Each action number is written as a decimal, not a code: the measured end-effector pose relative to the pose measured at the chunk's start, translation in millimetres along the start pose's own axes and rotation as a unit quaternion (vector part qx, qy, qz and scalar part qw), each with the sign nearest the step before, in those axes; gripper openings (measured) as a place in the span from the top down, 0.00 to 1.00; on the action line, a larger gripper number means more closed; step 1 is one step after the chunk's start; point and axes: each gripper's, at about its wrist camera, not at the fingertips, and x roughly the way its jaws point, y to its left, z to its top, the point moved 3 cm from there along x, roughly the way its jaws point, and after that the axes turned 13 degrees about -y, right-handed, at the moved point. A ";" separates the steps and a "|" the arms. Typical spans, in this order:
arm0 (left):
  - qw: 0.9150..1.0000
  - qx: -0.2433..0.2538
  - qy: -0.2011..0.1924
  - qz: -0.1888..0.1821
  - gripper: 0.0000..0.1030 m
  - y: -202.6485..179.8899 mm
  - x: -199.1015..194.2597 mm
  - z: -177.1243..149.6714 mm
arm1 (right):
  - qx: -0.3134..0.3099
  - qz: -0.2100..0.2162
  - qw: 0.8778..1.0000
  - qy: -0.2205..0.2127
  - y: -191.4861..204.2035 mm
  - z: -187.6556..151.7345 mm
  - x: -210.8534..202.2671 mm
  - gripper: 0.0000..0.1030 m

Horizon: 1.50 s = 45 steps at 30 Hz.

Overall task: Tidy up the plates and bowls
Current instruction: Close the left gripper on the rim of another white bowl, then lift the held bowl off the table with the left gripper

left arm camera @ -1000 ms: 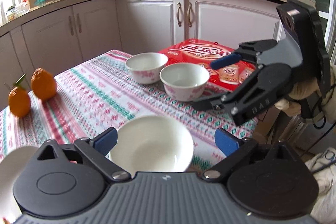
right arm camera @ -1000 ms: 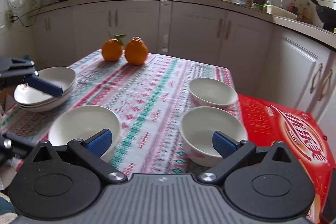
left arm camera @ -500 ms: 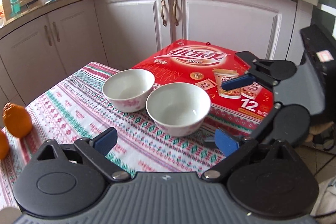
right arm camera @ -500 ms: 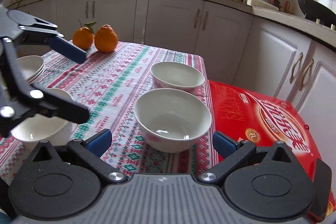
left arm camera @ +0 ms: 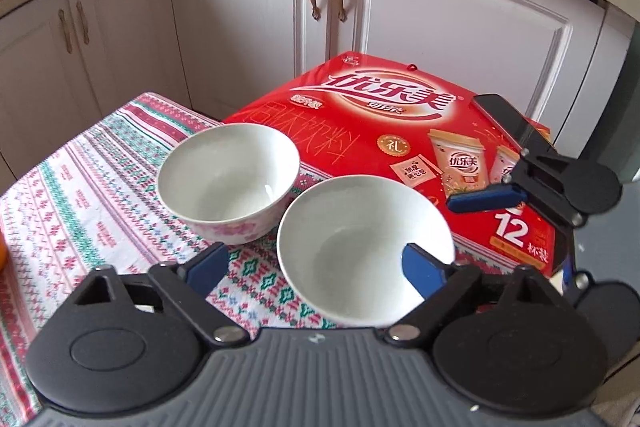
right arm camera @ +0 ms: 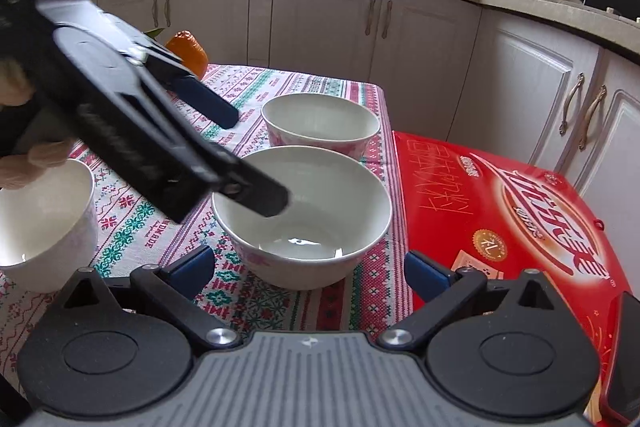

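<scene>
Left wrist view puts your left gripper (left arm camera: pixel 312 265) low over the near white ceramic bowl with pink flowers (left arm camera: pixel 364 247). Its jaws have just been closing in, yet they stand apart: the right blue pad (left arm camera: pixel 422 269) sits at the bowl's right rim, the left pad is off to the bowl's left over the cloth. Whether the right pad touches the rim, you cannot tell. In the right wrist view that same gripper reaches in from the left with its lower finger (right arm camera: pixel 256 193) dipping over the bowl's near-left rim.

Your right gripper (right arm camera: pixel 306 273) hangs just short of the same bowl (right arm camera: pixel 304 211), jaws wide apart with nothing between the pads; the bowl lies just ahead of the tips.

Both bowls are empty of food; the near one shows only a glossy sheen at the bottom. A second white floral bowl (left arm camera: pixel 228 185) stands just behind it, close by, also empty. A third white bowl (right arm camera: pixel 44 219) sits at the left edge, well apart from the pair, and looks empty too.

All three rest on the striped red, green and white patterned tablecloth (left arm camera: pixel 80 195). A flat red printed cardboard carton (left arm camera: pixel 400 131) lies beside the bowls at the table's edge, and an orange fruit (right arm camera: pixel 188 53) shows behind your left gripper, backed by white kitchen cabinets (left arm camera: pixel 248 19).
</scene>
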 end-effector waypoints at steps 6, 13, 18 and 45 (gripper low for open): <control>1.000 -0.006 0.013 -0.010 0.25 -0.4 16.0 -0.7 | -0.001 0.009 1.000 -0.004 -2.2 -0.6 3.2 0.03; 0.999 -0.015 0.022 -0.023 0.39 0.1 23.3 2.0 | -0.009 0.016 1.000 -0.002 -2.4 -1.6 5.6 0.14; 0.999 -0.015 0.026 -0.027 0.41 1.2 25.2 3.1 | -0.010 0.020 1.000 -0.007 -2.5 0.3 2.9 0.18; 0.998 -0.019 0.036 -0.045 0.43 -1.6 17.4 3.6 | -0.006 0.034 0.999 0.004 -1.1 4.1 -3.5 0.19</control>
